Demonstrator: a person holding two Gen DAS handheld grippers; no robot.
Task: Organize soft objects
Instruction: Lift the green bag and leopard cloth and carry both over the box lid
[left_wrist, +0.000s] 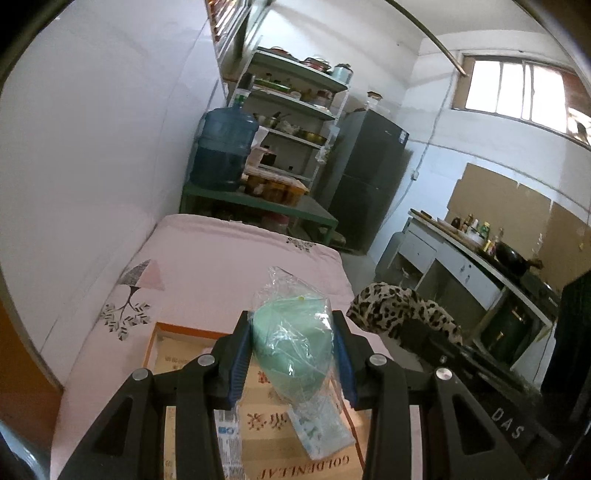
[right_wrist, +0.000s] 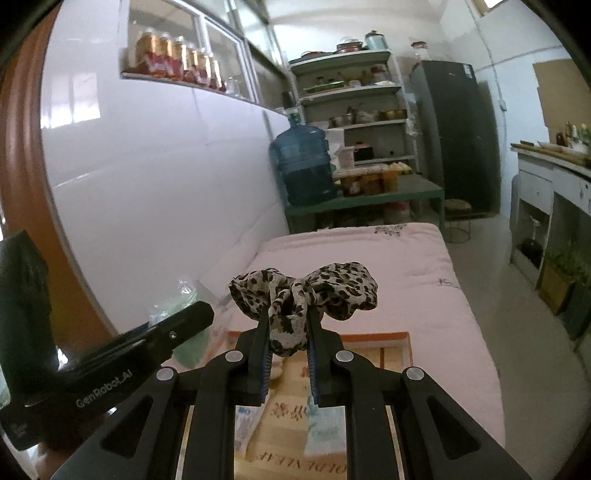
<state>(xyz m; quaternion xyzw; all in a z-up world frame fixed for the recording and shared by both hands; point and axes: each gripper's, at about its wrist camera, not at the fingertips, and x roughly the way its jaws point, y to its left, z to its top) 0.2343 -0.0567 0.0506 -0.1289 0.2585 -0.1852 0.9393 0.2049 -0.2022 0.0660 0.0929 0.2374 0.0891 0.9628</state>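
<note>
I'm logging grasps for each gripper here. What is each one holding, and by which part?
Left gripper: the green soft item in clear plastic wrap, pinched across its middle. Right gripper: the leopard-print scrunchie, clamped at its bunched centre.

Bare pink mattress (right_wrist: 406, 280) beyond carton (right_wrist: 369, 343)

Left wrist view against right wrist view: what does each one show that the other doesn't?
Only the left wrist view shows the window and the left gripper closed on the green item in clear plastic. Only the right wrist view shows the jars on the wall ledge and the right gripper pinching the leopard-print scrunchie. Both show the pink bedding, cardboard box, water jug and fridge.
</note>
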